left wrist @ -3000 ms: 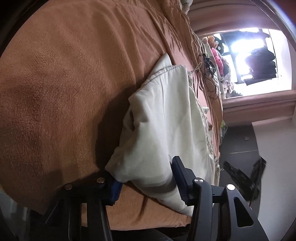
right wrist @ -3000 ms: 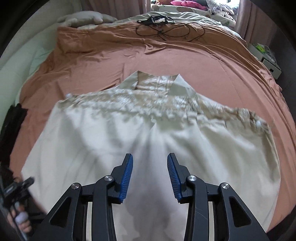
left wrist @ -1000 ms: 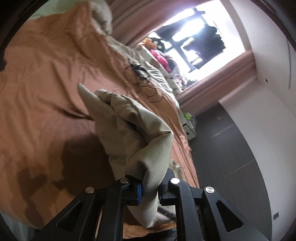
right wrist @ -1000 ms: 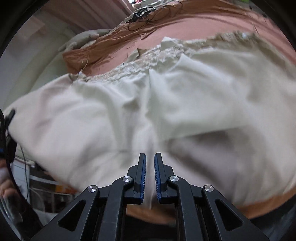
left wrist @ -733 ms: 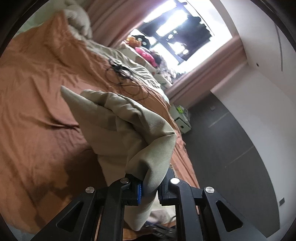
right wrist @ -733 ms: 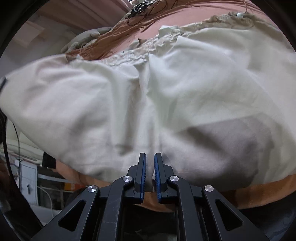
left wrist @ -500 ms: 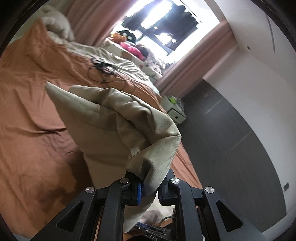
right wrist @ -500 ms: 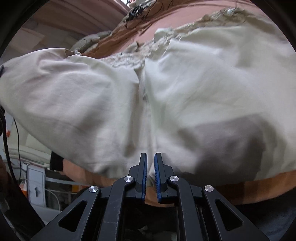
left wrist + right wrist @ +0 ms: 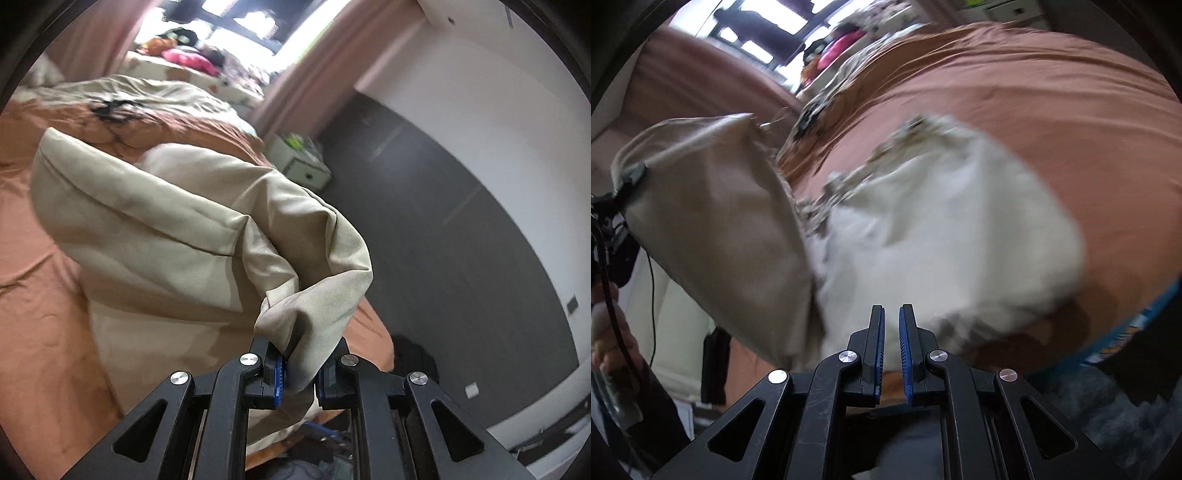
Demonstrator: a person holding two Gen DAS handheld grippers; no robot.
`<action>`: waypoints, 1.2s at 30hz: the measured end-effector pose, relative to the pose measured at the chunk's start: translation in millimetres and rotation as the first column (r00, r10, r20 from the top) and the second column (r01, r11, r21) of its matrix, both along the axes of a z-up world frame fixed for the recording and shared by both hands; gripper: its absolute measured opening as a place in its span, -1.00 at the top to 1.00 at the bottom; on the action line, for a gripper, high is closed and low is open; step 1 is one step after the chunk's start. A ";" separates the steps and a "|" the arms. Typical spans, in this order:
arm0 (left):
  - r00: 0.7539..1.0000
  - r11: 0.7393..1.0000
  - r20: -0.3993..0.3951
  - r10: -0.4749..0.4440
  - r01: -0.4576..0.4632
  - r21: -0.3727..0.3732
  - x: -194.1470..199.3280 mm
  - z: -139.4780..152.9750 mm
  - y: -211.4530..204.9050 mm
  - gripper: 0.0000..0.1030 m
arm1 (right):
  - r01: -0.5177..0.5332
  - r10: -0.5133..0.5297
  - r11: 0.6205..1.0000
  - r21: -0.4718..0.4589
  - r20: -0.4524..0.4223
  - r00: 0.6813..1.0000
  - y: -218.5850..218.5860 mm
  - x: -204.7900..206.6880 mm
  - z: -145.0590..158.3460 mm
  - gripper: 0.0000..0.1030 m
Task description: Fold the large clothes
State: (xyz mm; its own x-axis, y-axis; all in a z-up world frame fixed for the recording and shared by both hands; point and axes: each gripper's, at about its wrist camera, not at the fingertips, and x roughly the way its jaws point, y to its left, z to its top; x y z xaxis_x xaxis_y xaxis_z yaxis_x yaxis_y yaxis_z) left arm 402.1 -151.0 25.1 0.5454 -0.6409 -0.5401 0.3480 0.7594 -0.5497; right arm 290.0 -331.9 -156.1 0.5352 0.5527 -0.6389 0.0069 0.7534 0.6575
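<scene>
Lifted higher than it was a moment ago, the left side of the cream garment (image 9: 155,218) now hangs in the air above the brown bedspread (image 9: 40,325), folding over toward the middle. The left gripper (image 9: 300,373) is clamped on a bunched corner of the cloth, which drapes over and between its blue pads. From the right wrist view, the raised flap stands up at the left while the rest of the garment (image 9: 945,236) lies blurred on the bedspread (image 9: 1052,107). The right gripper (image 9: 892,347) has its fingers nearly together with only a thin gap; no cloth shows between them, and the garment's near edge lies just beyond its tips.
</scene>
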 end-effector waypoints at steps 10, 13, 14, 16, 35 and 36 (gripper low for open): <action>0.944 0.966 -0.237 -0.230 0.250 0.058 22.2 -97.2 -107.1 0.11 | 0.137 -0.137 0.991 -0.005 -0.073 0.988 -69.2 -12.1 -28.2 0.81; 0.953 0.976 -0.234 -0.194 0.212 0.054 23.5 -99.5 -88.8 -0.10 | 0.116 -0.116 0.993 0.006 -0.073 0.991 -66.7 -9.5 -28.2 0.78; 0.962 0.982 -0.219 -0.165 0.182 0.059 23.1 -98.0 -75.1 -0.19 | 0.110 -0.109 0.994 0.011 -0.073 0.991 -65.8 -7.9 -27.3 0.72; 0.974 0.988 -0.200 -0.110 0.129 0.082 20.5 -95.9 -52.7 -0.28 | 0.095 -0.093 0.995 0.026 -0.068 0.993 -62.1 -1.9 -28.8 0.19; 0.909 0.954 -0.320 0.268 -0.203 0.222 -22.1 -187.2 79.2 -0.30 | 0.064 -0.065 0.997 0.036 0.022 0.998 -60.3 46.9 -22.0 0.85; 0.909 0.953 -0.318 0.268 -0.203 0.223 -22.6 -189.5 78.9 -0.30 | 0.067 -0.068 0.997 0.030 0.035 0.997 -61.6 44.0 -18.1 0.85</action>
State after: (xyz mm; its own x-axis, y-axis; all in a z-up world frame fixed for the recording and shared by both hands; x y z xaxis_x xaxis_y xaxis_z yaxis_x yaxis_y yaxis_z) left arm 379.4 -72.2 -164.4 0.4298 -0.3902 -0.8142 -0.0375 0.8933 -0.4479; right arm 334.0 -393.4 -174.2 0.5947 0.5319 -0.6029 0.0330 0.7331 0.6794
